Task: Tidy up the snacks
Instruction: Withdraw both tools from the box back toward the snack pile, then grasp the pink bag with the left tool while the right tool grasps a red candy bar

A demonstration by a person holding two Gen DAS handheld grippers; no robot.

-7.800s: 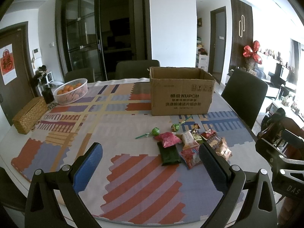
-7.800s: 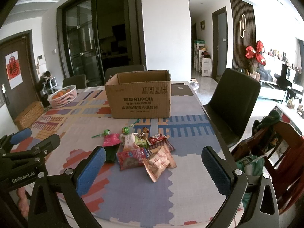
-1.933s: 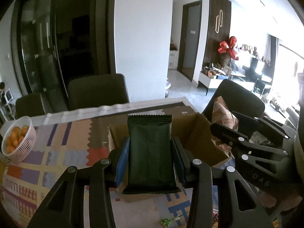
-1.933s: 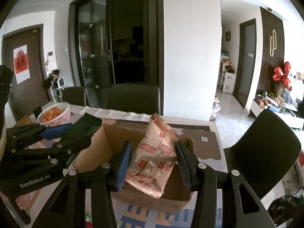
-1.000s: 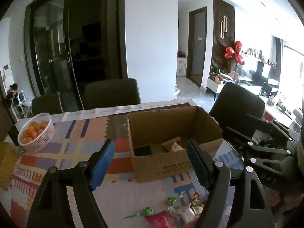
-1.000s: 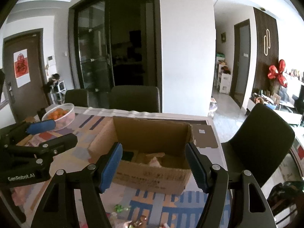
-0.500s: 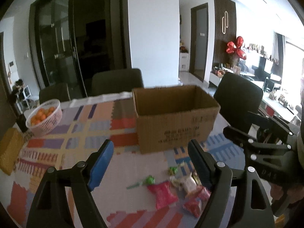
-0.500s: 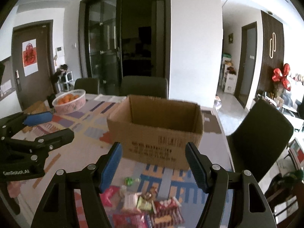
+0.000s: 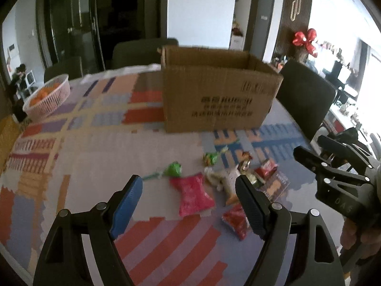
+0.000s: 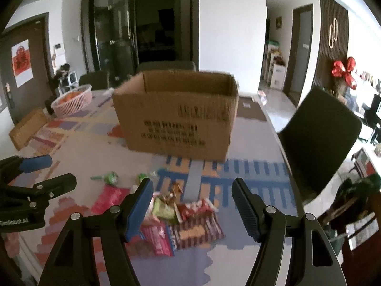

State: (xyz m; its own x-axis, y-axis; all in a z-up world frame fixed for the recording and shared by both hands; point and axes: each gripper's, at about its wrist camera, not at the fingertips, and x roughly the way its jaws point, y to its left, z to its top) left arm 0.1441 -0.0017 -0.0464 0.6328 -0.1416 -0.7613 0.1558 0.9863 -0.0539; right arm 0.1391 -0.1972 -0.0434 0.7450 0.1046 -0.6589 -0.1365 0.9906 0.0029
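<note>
An open cardboard box (image 9: 219, 97) stands on the patterned table; it also shows in the right wrist view (image 10: 176, 116). A heap of snack packets lies in front of it: a pink packet (image 9: 194, 194), a red packet (image 9: 237, 218), green lollipops (image 9: 175, 168) and a striped biscuit packet (image 10: 193, 232). My left gripper (image 9: 189, 206) is open and empty, low over the pink packet. My right gripper (image 10: 193, 208) is open and empty above the heap. Each gripper shows in the other's view, the right one (image 9: 338, 181) and the left one (image 10: 28, 186).
A pink basket of oranges (image 9: 47, 97) and a woven box (image 10: 28, 128) stand at the table's left. Dark chairs (image 10: 316, 138) stand around the table. The table edge runs close on the right (image 10: 288, 166).
Both grippers dropped their packets into the box, opened, and pulled back and down toward the snack heap. The view is blurred from motion.
</note>
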